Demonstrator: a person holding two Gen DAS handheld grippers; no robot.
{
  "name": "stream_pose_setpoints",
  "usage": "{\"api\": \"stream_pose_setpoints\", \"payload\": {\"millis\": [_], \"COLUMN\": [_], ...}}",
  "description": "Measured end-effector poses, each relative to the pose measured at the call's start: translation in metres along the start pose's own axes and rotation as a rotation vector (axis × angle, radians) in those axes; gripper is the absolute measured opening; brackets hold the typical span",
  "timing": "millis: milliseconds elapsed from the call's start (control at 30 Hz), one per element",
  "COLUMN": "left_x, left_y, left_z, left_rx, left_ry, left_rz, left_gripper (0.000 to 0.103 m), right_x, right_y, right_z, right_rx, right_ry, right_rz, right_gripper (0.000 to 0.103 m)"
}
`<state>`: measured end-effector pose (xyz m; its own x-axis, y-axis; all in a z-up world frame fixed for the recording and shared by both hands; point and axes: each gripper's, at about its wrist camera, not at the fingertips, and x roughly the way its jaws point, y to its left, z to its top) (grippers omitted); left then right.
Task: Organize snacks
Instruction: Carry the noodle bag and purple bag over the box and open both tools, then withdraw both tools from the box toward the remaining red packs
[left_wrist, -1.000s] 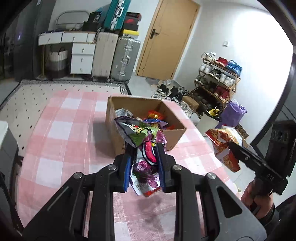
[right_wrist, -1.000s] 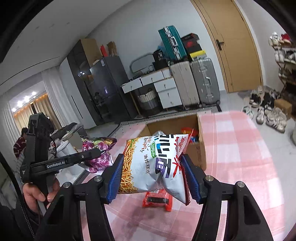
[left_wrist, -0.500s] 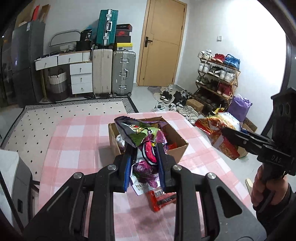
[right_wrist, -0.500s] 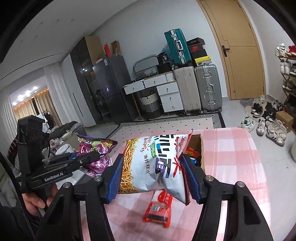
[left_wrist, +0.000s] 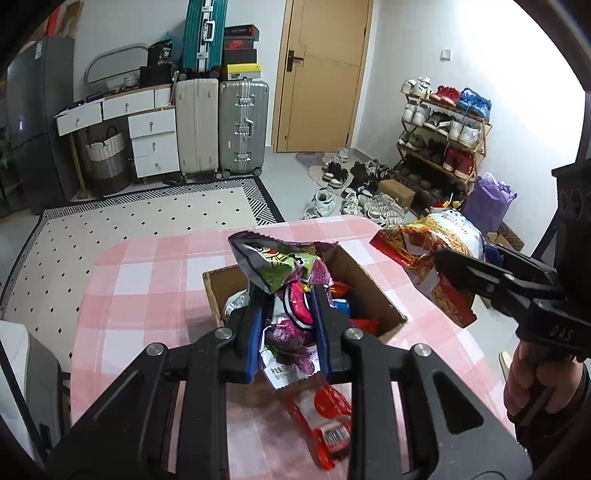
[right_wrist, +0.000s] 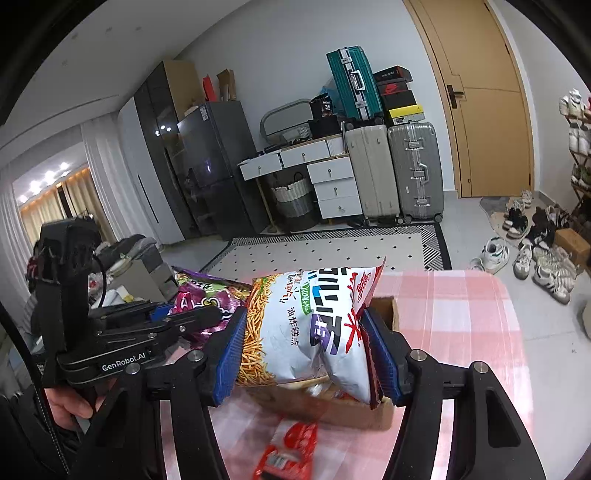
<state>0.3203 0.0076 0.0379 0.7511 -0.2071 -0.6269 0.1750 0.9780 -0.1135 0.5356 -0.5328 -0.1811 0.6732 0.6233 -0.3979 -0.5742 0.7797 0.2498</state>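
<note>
My left gripper (left_wrist: 288, 295) is shut on a purple and green snack bag (left_wrist: 286, 291) and holds it above the near side of an open cardboard box (left_wrist: 369, 291) with several snacks inside. My right gripper (right_wrist: 303, 328) is shut on a white and orange noodle-snack bag (right_wrist: 306, 325), held above the box (right_wrist: 384, 310). In the left wrist view that bag (left_wrist: 432, 251) and the right gripper (left_wrist: 439, 254) hang right of the box. In the right wrist view the left gripper (right_wrist: 218, 314) and purple bag (right_wrist: 199, 299) are at the left. A red packet (left_wrist: 325, 417) lies on the table in front of the box.
The table has a pink checked cloth (left_wrist: 147, 280). Behind it are a patterned rug, suitcases (left_wrist: 240, 125), white drawers, a wooden door and a shoe rack (left_wrist: 443, 136) at the right. A white unit (left_wrist: 22, 373) stands at the table's left edge.
Both grippers have pulled back and risen from the box with their bags still held; the box looks farther away and the red packet has come into view below.
</note>
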Motion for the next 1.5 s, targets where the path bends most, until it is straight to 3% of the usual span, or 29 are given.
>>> {"api": "stream_pose_setpoints", "payload": {"millis": [333,567,667,733,767,800,833,1200,1500], "left_x": [0.091,0.137,0.15,0.153,0.155,0.155,0.153,0.099,0.037], "left_y": [0.013,0.016,0.015,0.014,0.011,0.009,0.007,0.004,-0.003], "left_z": [0.011,0.011,0.013,0.011,0.013,0.013,0.013,0.001,-0.013], "left_rx": [-0.005,-0.006,0.011,0.021,0.032,0.038,0.043,0.049,0.05], "left_ry": [0.078,0.109,0.112,0.107,0.107,0.105,0.096,0.008,-0.043], "left_rz": [0.01,0.012,0.037,0.064,0.076,0.091,0.114,0.175,0.2], "left_gripper": [0.021,0.021,0.021,0.029,0.042,0.052,0.066,0.077,0.081], "right_x": [0.061,0.096,0.111,0.116,0.117,0.116,0.113,0.067,0.014], "right_y": [-0.026,-0.041,-0.038,-0.036,-0.037,-0.039,-0.04,-0.053,-0.032], "right_z": [0.003,-0.002,-0.001,-0.002,-0.002,-0.003,-0.003,-0.006,-0.014], "right_rx": [-0.019,-0.017,-0.061,-0.081,-0.084,-0.087,-0.09,-0.031,-0.048], "right_ry": [0.06,0.087,0.108,0.105,0.095,0.081,0.06,0.008,-0.077], "right_rz": [-0.021,-0.016,-0.052,-0.081,-0.096,-0.107,-0.116,-0.118,-0.137], "right_gripper": [0.062,0.062,0.064,0.071,0.082,0.091,0.093,0.096,0.097]}}
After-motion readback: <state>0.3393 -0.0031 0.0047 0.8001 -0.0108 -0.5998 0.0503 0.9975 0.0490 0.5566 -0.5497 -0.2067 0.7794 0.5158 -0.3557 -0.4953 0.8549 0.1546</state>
